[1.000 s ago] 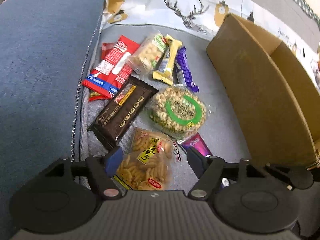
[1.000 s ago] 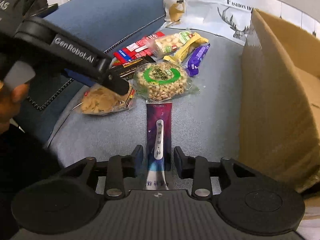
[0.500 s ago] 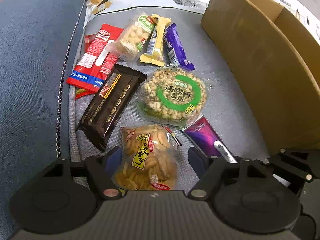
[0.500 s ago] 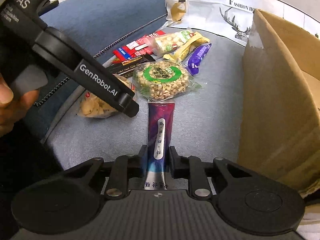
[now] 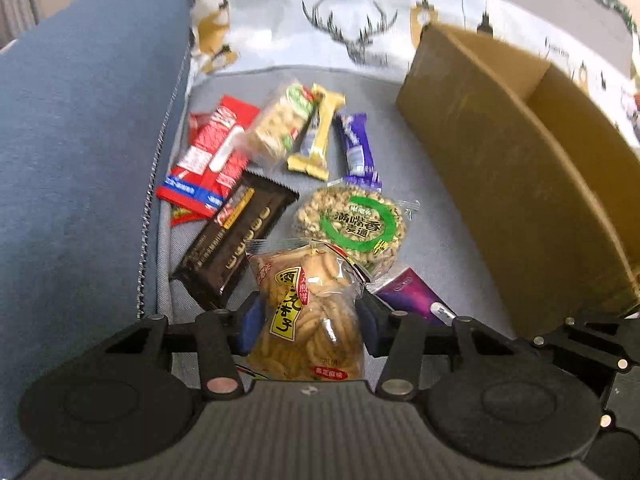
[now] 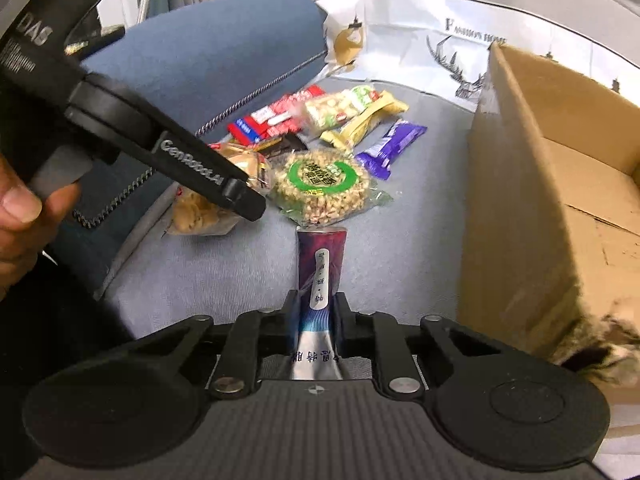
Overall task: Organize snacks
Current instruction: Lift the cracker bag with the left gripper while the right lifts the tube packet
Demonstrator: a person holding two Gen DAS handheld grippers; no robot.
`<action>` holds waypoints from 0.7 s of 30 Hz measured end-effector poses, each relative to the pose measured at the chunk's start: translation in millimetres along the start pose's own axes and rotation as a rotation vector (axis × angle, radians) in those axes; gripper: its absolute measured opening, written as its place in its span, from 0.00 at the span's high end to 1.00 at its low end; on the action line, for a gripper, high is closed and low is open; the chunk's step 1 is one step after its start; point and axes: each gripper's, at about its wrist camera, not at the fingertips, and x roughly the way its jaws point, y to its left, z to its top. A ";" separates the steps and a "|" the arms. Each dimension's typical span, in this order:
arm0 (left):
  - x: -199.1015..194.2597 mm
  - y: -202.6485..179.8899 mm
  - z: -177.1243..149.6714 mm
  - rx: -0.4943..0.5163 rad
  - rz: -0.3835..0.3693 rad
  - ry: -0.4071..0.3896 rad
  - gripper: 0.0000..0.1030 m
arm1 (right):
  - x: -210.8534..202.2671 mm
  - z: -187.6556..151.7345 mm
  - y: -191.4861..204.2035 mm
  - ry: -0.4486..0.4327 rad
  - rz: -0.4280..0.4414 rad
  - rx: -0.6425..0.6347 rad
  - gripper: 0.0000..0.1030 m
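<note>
Left wrist view shows the left claw, its jaws just drawn in, grasping a clear bag of golden crackers above the grey sofa seat. The right claw is clenched on a purple sachet lying on the seat, beside the cardboard box. Other snacks lie beyond, near the round green-labelled cake.
</note>
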 end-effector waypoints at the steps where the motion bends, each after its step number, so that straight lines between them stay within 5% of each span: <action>1: -4.3 1.3 -0.9 -0.009 -0.004 -0.024 0.47 | -2.6 -0.1 0.0 -0.009 -0.005 0.006 0.84; 8: -31.7 2.7 -6.1 -0.064 -0.014 -0.162 0.47 | -31.3 0.4 8.4 -0.128 -0.031 -0.029 0.84; 21: -48.0 1.5 -8.9 -0.073 -0.006 -0.257 0.47 | -78.2 7.5 -5.6 -0.329 -0.054 -0.004 0.84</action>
